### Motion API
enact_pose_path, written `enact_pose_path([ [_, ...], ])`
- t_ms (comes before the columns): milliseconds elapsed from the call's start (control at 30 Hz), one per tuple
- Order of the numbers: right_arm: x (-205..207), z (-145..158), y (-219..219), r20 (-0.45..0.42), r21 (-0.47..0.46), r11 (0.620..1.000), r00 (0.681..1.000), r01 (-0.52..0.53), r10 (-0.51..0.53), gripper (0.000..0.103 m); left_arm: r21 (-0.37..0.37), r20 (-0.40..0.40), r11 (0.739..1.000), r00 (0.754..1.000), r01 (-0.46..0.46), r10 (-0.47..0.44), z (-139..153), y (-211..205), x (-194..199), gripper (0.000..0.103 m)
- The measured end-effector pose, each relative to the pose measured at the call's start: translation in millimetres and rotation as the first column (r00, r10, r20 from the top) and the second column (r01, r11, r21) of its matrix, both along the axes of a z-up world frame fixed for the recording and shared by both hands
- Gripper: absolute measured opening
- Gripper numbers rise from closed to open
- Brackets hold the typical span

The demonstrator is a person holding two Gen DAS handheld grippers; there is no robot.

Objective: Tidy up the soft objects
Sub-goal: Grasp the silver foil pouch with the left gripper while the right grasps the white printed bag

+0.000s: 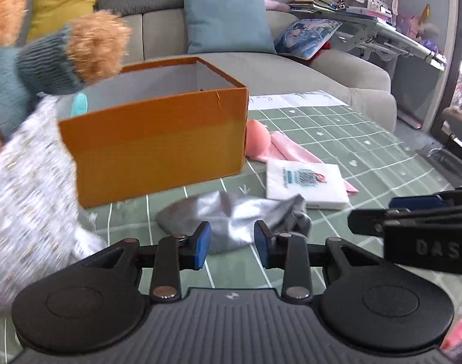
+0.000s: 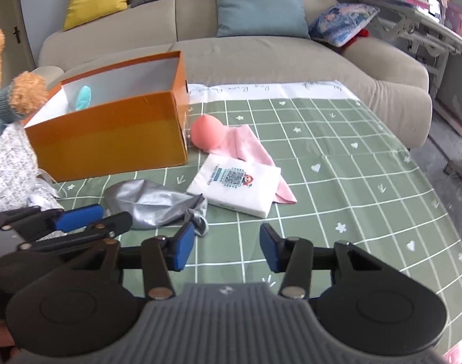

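Note:
A crumpled silver-grey cloth (image 1: 231, 215) (image 2: 152, 203) lies on the green checked tablecloth in front of the orange box (image 1: 152, 139) (image 2: 109, 139). My left gripper (image 1: 232, 244) hovers just short of the cloth, its blue pads apart and touching nothing. My right gripper (image 2: 226, 248) is open over bare tablecloth, to the right of the cloth's knotted end. A teal soft thing (image 2: 84, 97) sits inside the box. Right of the box lie a pink ball (image 2: 206, 135) on a pink cloth (image 2: 252, 151) and a white folded pack (image 2: 237, 185) (image 1: 305, 182).
A teddy bear in a teal knitted sweater (image 1: 34, 66) and a white fuzzy fabric (image 1: 28, 182) crowd the left edge. Behind the table stands a beige sofa (image 2: 261, 60) with yellow and blue cushions. A cluttered desk (image 1: 382, 24) is at the far right.

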State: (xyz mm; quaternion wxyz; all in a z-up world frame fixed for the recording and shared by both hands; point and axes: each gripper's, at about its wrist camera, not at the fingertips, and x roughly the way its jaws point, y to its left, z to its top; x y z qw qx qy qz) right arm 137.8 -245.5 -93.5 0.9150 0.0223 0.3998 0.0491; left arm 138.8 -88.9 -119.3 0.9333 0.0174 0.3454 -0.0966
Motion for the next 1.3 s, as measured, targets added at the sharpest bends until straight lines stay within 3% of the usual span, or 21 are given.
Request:
enact_pose_path([
  [33,2.0,-2.0,-0.4,0.000,0.004,1.000,1.000,-0.002,0.002,0.048,0.014,0.003,1.000,1.000,-0.005,0.005,-3.6,-2.0,3.7,0.041],
  [100,5.8,-6.0,-1.6,-0.001,0.005,1.000,1.000,0.000,0.000,0.048,0.049,0.038,0.999,0.999,0.003,-0.004,-8.3,-8.0,9.6,0.057],
  [267,14.7,-16.5,-6.6,-0.025,0.028,0.999,1.000,0.016,-0.016,0.048,0.135,0.053,0.990,0.997,0.052,-0.060,-17.2,-18.8,29.7,0.073],
  [533,19.3,-23.7,-5.5,-0.045,0.048,0.999,0.999,0.022,-0.020,0.048,0.156,-0.020,0.988,1.000,0.005,-0.002,-37.0,-13.9,51.4,0.075],
  [567,19.5,-24.2,-5.8,-0.048,0.051,0.998,0.999,0.024,-0.022,0.048,0.173,-0.027,0.985,1.000,0.004,0.001,-40.1,-14.0,51.5,0.072],
  [633,20.4,-25.2,-6.5,-0.052,0.053,0.998,0.998,0.029,-0.026,0.048,0.169,-0.025,0.986,1.000,0.003,0.001,-42.5,-12.5,50.3,0.055],
  [700,21.5,-26.0,-6.4,-0.053,0.052,0.998,0.998,0.032,-0.029,0.048,0.142,-0.028,0.990,1.000,0.016,-0.012,-42.5,-11.0,48.7,0.024],
  [800,22.1,-26.8,-5.3,-0.050,0.049,0.998,0.998,0.032,-0.029,0.048,0.124,-0.022,0.989,0.997,0.074,-0.072,-42.3,-17.5,44.0,0.005],
  [900,22.2,-28.0,-7.0,-0.054,0.048,0.998,0.998,0.040,-0.037,0.046,0.127,-0.016,0.987,0.995,0.100,-0.099,-43.0,-24.2,41.8,0.001],
  [1100,22.6,-26.3,-9.6,-0.050,0.060,0.997,0.998,0.045,-0.042,0.046,0.065,0.001,0.997,0.999,0.046,-0.046,-30.7,-14.1,38.9,0.001],
  [1200,28.0,-21.6,-11.7,-0.044,0.087,0.995,0.998,0.051,-0.047,0.057,0.064,0.010,0.998,1.000,0.011,-0.012,-19.7,-10.8,36.3,0.001],
  [1300,39.8,-19.5,-10.7,-0.015,0.054,0.998,0.999,0.042,-0.041,0.066,0.095,0.009,0.995,1.000,-0.028,0.027,-11.3,-11.3,36.5,0.001],
])
